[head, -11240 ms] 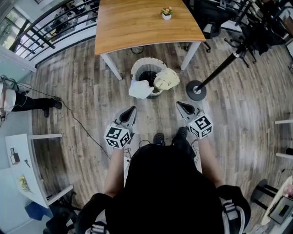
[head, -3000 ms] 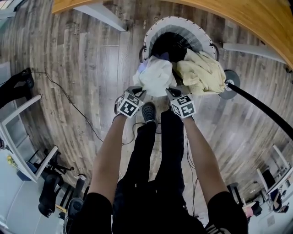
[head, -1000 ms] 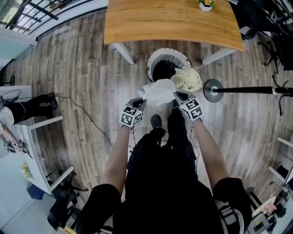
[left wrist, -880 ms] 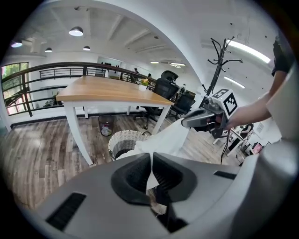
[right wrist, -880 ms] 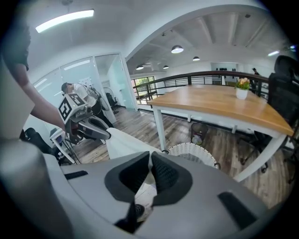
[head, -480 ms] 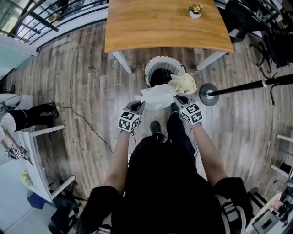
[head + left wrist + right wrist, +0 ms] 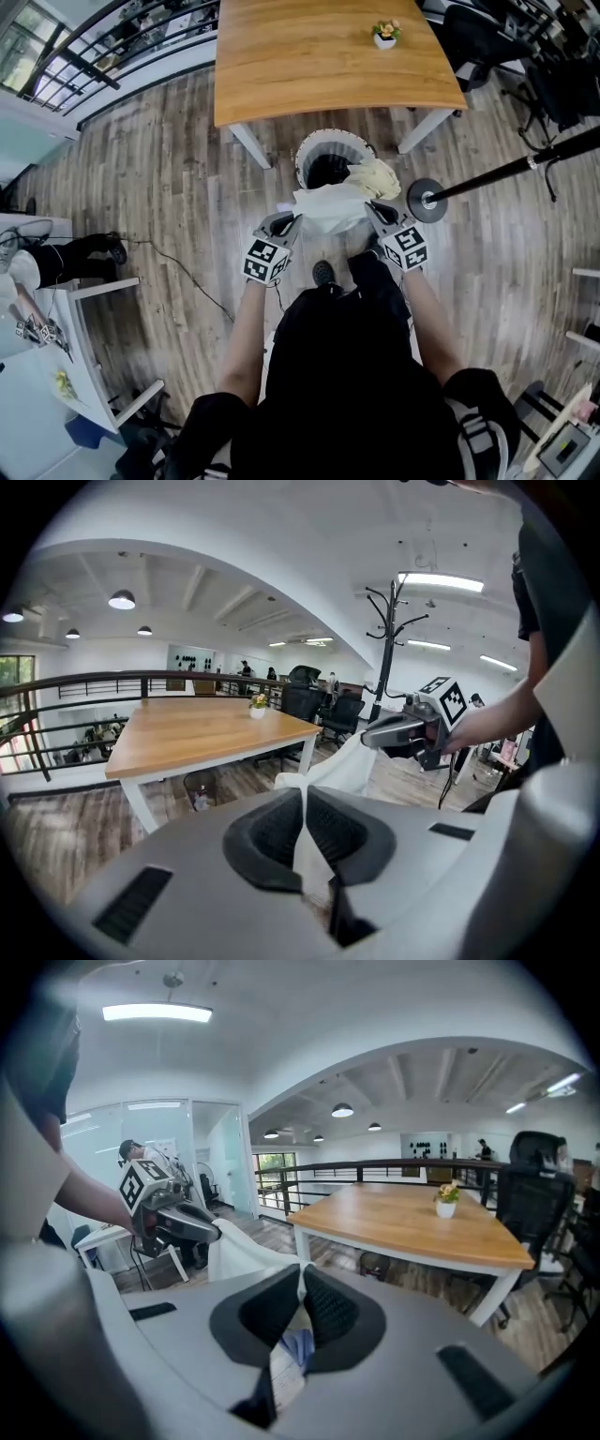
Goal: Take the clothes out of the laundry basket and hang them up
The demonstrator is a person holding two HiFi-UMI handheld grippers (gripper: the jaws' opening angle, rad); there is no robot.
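A white garment [image 7: 330, 207] hangs stretched between my two grippers, lifted above the floor in front of the round white laundry basket [image 7: 317, 150]. My left gripper [image 7: 289, 223] is shut on its left edge, the cloth pinched between the black pads [image 7: 272, 832]. On the garment's right edge my right gripper [image 7: 372, 210] is shut too, white cloth and a blue tag showing between its pads [image 7: 328, 1312]. A cream garment [image 7: 373, 177] drapes over the basket's right rim. In the left gripper view the white garment [image 7: 339, 766] runs to the right gripper [image 7: 375, 740].
A wooden table [image 7: 319, 56] with a small potted plant [image 7: 384, 36] stands just behind the basket. A black coat stand's base [image 7: 427, 199] and pole [image 7: 525, 164] are to the right. Railing, desks and office chairs ring the wooden floor. A cable [image 7: 178, 267] trails left.
The white garment, held by both grippers, has come up and away from the basket, and is now spread wider between them. The head view has tilted up, so the table shows more.
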